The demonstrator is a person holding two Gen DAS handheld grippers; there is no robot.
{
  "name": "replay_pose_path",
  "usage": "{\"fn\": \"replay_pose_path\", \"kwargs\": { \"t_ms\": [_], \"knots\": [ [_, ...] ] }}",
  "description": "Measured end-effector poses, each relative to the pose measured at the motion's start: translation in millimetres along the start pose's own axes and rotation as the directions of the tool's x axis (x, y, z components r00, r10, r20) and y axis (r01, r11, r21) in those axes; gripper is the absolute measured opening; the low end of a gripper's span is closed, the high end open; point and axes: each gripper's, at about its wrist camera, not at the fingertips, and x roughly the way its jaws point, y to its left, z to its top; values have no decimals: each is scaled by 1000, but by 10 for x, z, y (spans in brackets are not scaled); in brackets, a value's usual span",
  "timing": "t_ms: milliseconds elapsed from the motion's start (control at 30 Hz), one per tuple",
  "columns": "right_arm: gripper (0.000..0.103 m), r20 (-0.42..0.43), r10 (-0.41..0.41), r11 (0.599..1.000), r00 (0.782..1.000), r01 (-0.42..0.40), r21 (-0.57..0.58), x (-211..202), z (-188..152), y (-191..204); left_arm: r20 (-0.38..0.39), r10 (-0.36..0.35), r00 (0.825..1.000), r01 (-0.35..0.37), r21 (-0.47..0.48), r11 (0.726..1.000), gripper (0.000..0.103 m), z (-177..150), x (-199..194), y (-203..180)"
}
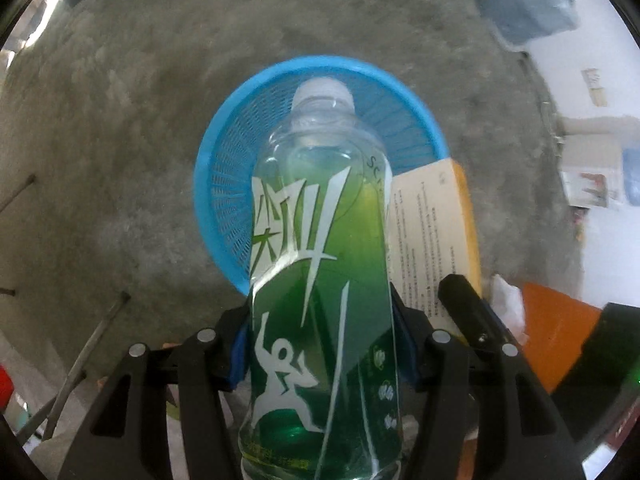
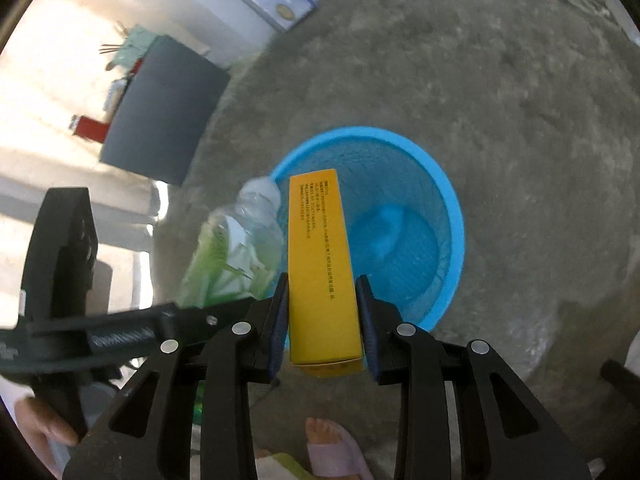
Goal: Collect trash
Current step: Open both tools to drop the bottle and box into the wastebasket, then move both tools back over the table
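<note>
My left gripper is shut on a clear plastic bottle with a green label and a white cap, held over the near rim of a blue mesh basket on the concrete floor. My right gripper is shut on a long yellow carton, its far end over the basket's near rim. The carton shows in the left wrist view just right of the bottle. The bottle shows in the right wrist view left of the carton. The basket looks empty inside.
A dark grey box stands left on the floor by a red item. A big water jug lies at the far wall. An orange object and white crumpled paper lie right. A person's slippered foot is near.
</note>
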Motion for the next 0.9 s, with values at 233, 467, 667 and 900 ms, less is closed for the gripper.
{"fn": "replay_pose_path", "kwargs": {
  "t_ms": [233, 467, 667, 900],
  "knots": [
    [51, -33, -54, 998, 998, 53, -12, 200, -16, -6, 35, 23, 999, -21, -62, 998, 70, 143, 80, 93],
    [51, 7, -90, 995, 996, 90, -37, 132, -87, 11, 92, 2, 996, 3, -53, 999, 70, -40, -303, 135],
    [51, 51, -81, 995, 995, 84, -55, -206, -185, 39, 125, -43, 991, 49, -42, 998, 70, -294, -749, 130],
    [51, 152, -64, 991, 986, 81, -109, -878, -382, 150, 213, -130, 968, 126, 34, 992, 70, -794, -1557, 168]
  ]
}}
